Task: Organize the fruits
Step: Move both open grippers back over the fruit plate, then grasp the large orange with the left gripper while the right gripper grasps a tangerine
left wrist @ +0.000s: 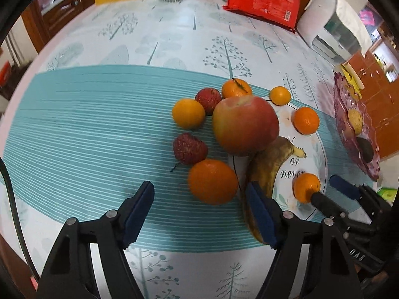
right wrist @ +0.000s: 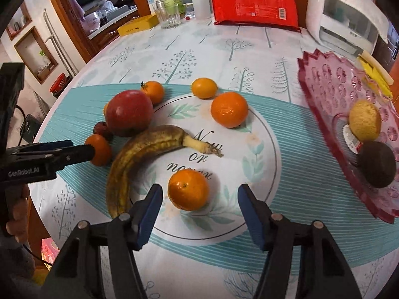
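Both views bright, even indoor light — soft, short shadows under the fruit. Mild glare on the red packet (right wrist: 255,2) at the table's (left wrist: 174,37) far edge and on the pink tray (right wrist: 331,92). Strong fisheye bend w/ black vignette at corners. Centre sharp; far-edge clutter and rims slightly soft.

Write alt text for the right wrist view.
The right gripper hangs open around a small orange on a printed table mat, pads not touching. A brown banana lies left; a pink tray sits right.
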{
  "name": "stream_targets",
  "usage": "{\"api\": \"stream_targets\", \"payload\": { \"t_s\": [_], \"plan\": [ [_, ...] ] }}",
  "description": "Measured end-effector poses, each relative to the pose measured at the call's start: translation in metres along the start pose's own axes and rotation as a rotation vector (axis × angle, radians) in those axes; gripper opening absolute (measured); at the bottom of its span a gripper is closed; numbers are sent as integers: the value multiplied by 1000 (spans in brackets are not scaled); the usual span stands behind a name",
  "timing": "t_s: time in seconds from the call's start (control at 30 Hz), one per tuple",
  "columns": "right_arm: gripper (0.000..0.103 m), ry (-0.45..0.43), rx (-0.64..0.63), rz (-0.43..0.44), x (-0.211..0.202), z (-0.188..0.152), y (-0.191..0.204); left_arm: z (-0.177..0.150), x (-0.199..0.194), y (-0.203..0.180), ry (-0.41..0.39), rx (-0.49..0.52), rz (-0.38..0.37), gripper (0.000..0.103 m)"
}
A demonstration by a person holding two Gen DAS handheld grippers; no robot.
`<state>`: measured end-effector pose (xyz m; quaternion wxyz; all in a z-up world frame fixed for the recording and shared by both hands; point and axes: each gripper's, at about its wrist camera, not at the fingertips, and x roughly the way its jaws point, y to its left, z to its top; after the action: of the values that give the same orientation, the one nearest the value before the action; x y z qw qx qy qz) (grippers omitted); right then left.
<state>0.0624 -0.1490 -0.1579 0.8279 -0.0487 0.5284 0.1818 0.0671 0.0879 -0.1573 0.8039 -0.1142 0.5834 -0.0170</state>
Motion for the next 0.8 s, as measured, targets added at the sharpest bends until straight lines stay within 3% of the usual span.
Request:
{"api": "stream_targets", "payload": {
  "t_s": [0.3,0.8],
  "plan": [
    [46,38,-27,13,17,2,6,5,22,-3,44,-41,-51,45],
    [40,36,-62,8,20,1,13,8,26,-11,33,-37,-35,42]
  ]
}}
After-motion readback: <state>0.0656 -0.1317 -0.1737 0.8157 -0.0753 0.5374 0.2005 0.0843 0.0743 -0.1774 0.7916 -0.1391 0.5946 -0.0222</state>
